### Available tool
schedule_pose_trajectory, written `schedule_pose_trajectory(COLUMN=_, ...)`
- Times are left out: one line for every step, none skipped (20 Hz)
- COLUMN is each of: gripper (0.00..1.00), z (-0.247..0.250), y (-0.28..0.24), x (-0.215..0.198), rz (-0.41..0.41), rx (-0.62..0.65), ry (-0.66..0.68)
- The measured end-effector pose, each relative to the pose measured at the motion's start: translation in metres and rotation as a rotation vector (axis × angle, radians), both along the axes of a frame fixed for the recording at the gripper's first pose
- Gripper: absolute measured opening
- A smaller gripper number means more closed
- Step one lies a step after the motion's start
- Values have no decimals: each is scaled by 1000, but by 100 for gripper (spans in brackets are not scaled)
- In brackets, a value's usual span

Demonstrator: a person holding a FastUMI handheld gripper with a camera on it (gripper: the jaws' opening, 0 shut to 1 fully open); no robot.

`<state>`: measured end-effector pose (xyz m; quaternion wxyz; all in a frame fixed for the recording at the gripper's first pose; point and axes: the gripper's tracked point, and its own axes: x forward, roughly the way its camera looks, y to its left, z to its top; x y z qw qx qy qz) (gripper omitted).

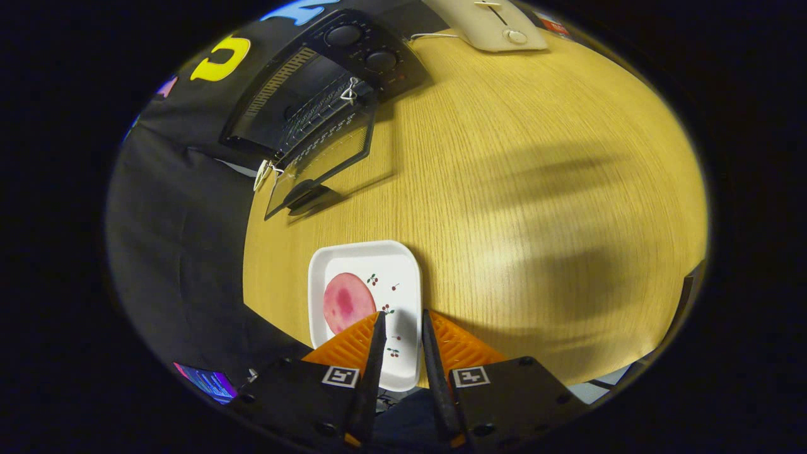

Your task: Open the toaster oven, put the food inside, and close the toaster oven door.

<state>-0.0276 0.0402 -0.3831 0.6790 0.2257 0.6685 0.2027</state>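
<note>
The gripper (402, 318) hangs over a white square plate with cherry prints (403, 277), its fingers a narrow gap apart and holding nothing. A round pink slice of food (347, 301) lies on the plate just ahead of one finger. Well beyond, on the light wooden counter (536, 176), the black toaster oven (328, 82) stands with its glass door (325, 167) open.

The gripper (401, 321) carried two fingers (372, 353), each a thin blade tapering to a point. A ribbed, wedge-shaped panel flanked the outer side of each finger. Behind the fingers sat two dark, angular housing blocks (302, 397), one per finger, each fastened with round dark screws near its corners. Each block bore a square black-and-white fiducial marker (341, 376) on the edge nearest its finger. A gap separated the two fingers.
</note>
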Motion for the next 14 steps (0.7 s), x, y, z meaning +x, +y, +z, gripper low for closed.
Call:
schedule_pose_trajectory(gripper=40, z=0, y=0, x=0, rz=2, rx=4, ry=13)
schedule_pose_trajectory(gripper=40, z=0, y=-1, x=1, rz=2, rx=5, ry=21)
schedule_pose_trajectory(gripper=40, z=0, y=1, x=-1, rz=8, rx=8, ry=29)
schedule_pose_trajectory(gripper=40, z=-1, y=2, x=-4, rz=25, rx=14, ry=41)
schedule_pose_trajectory(gripper=39, z=-1, y=3, x=-7, rz=44, rx=19, ry=54)
schedule_pose_trajectory(gripper=40, z=-1, y=4, x=-11, rz=60, rx=23, ry=64)
schedule_pose_trajectory(gripper=28, z=-9, y=-1, x=-7, rz=73, rx=-19, ry=55)
schedule_pose_trajectory(gripper=16, z=-10, y=-2, x=-10, rz=55, rx=-10, ry=52)
schedule_pose_trajectory(gripper=5, z=-4, y=-3, x=-11, rz=43, rx=-7, ry=59)
schedule_pose_trajectory(gripper=6, z=-8, y=2, x=-13, rz=45, rx=0, ry=60)
schedule_pose_trajectory(gripper=6, z=-8, y=3, x=-18, rz=53, rx=9, ry=58)
schedule_pose_trajectory(gripper=6, z=-10, y=4, x=-12, rz=29, rx=6, ry=60)
schedule_pose_trajectory(gripper=2, z=-9, y=4, x=-13, rz=38, rx=13, ry=57)
schedule_pose_trajectory(gripper=2, z=-7, y=4, x=-16, rz=46, rx=18, ry=50)
